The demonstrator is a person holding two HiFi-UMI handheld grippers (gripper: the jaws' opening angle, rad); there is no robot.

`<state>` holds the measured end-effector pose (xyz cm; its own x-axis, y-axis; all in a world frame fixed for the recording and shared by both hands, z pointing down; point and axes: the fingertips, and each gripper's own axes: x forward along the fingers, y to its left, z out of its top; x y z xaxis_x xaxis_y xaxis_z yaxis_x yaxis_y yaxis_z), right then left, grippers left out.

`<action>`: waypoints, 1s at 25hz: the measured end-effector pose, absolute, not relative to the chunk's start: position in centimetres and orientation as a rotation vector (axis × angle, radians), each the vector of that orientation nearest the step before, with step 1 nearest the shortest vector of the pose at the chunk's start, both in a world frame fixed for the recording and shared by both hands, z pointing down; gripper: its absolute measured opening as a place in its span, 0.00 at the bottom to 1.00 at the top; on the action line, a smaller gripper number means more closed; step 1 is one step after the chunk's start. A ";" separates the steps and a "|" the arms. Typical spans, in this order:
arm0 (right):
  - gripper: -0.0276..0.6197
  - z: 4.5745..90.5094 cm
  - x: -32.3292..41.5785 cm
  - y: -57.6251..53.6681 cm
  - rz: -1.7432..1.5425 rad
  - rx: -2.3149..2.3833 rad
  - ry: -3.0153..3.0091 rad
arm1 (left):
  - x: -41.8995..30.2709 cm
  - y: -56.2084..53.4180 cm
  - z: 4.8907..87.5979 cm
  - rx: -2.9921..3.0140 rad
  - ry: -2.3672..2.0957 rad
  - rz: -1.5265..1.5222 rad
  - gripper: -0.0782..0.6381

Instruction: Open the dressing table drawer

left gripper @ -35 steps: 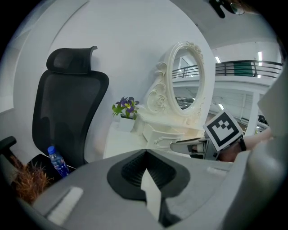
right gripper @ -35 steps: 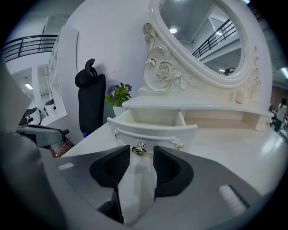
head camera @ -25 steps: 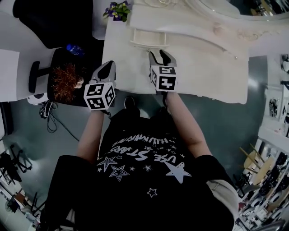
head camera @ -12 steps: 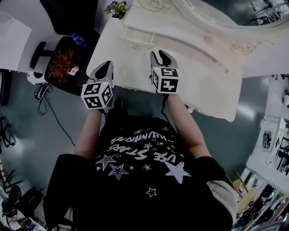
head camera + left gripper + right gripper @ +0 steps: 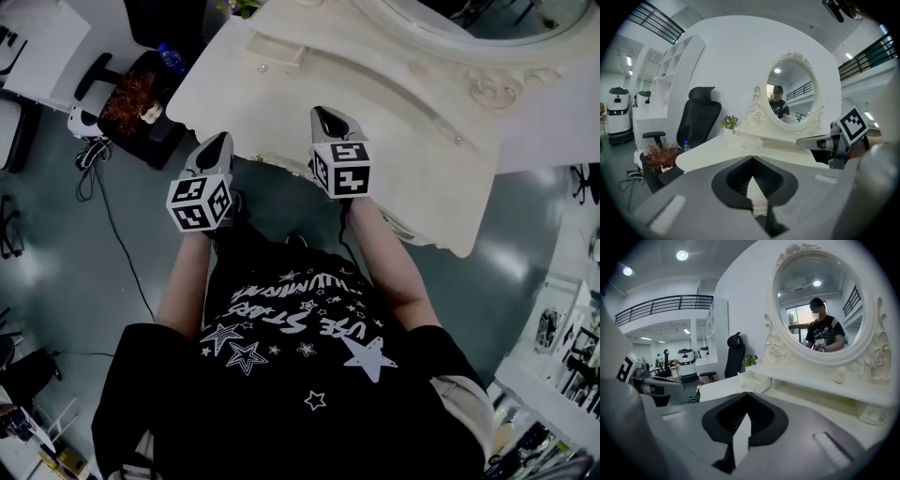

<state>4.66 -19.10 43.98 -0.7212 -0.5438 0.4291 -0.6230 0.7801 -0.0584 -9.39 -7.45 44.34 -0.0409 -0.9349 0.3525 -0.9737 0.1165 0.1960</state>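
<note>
A person faces a white dressing table [image 5: 375, 112], a gripper in each hand at the counter's near edge. The left gripper [image 5: 218, 142] holds its jaws together on nothing; the right gripper [image 5: 330, 120] has just been closing its jaws, now tip to tip and empty. The small drawer [image 5: 753, 380] juts from the shelf under the oval mirror [image 5: 820, 305], well ahead of both grippers, near the flowers [image 5: 729, 122]

Mirror [image 5: 469, 14]: upper part cut off by head view's top edge. Plant [image 5: 240, 5]: only leaf tips show at that edge. Counter [image 5: 281, 103]: front face mostly hidden beneath its own top.
</note>
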 end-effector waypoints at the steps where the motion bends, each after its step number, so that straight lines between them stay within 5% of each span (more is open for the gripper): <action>1: 0.09 44.2 5.1 -18.4 0.261 0.846 -2.578 | -8.8 -6.7 44.5 1.836 -2.021 0.137 0.11; 25: 0.09 43.4 2.8 -4.5 0.258 0.734 -2.630 | -8.9 10.0 43.9 1.752 -2.085 0.152 0.11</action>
